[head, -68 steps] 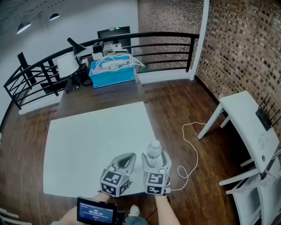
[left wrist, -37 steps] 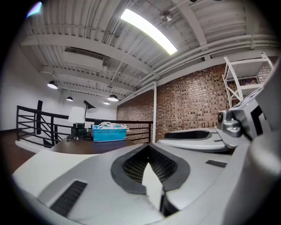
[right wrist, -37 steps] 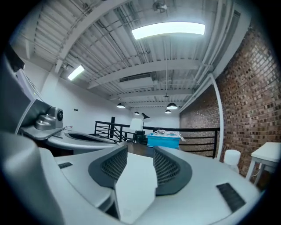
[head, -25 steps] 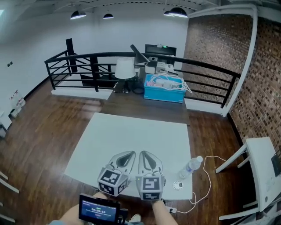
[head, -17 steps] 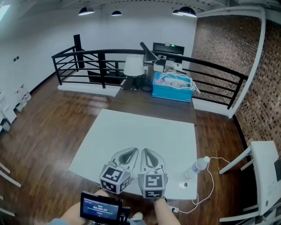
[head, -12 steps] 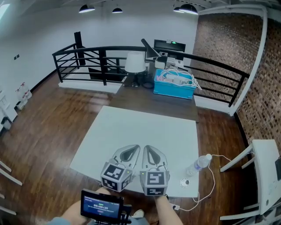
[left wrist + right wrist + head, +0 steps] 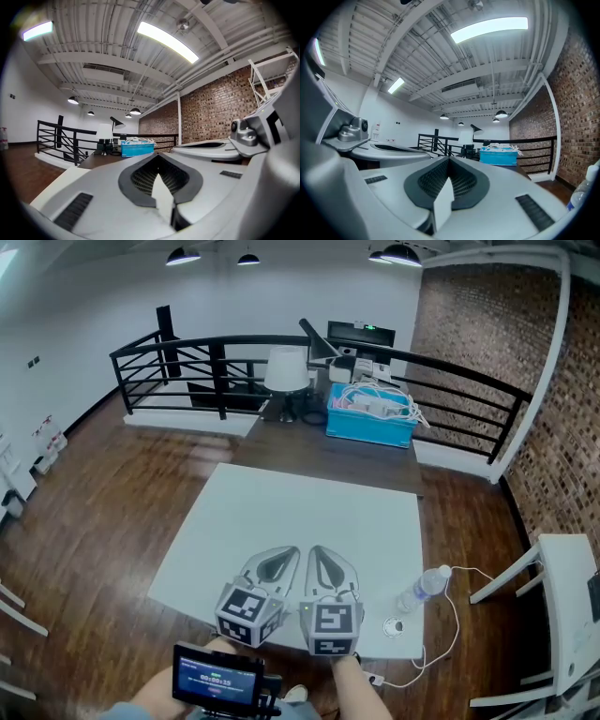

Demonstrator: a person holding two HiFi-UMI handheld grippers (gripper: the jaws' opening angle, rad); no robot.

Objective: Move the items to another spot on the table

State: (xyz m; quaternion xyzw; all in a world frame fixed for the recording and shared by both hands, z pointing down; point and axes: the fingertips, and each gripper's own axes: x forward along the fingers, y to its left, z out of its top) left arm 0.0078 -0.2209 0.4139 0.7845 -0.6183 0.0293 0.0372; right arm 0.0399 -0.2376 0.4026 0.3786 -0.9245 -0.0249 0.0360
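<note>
A clear plastic bottle [image 7: 422, 589] with a white cap stands near the right edge of the white table [image 7: 281, 521]; its side also shows in the right gripper view [image 7: 582, 191]. My left gripper [image 7: 269, 567] and right gripper [image 7: 330, 570] lie side by side over the table's near edge, left of the bottle and apart from it. Both are shut with nothing between their jaws, as the left gripper view [image 7: 161, 187] and the right gripper view [image 7: 444, 187] confirm.
A small round white object [image 7: 394, 625] lies on the table's near right corner. A white cable [image 7: 448, 615] trails on the wood floor. Beyond the table stand a dark desk with a blue bin [image 7: 370, 424], a lamp [image 7: 287, 369] and a black railing [image 7: 187, 362].
The right gripper, which was at the bottle earlier, now sits left of it with the bottle standing free. Over the last second the grippers have hardly moved.
</note>
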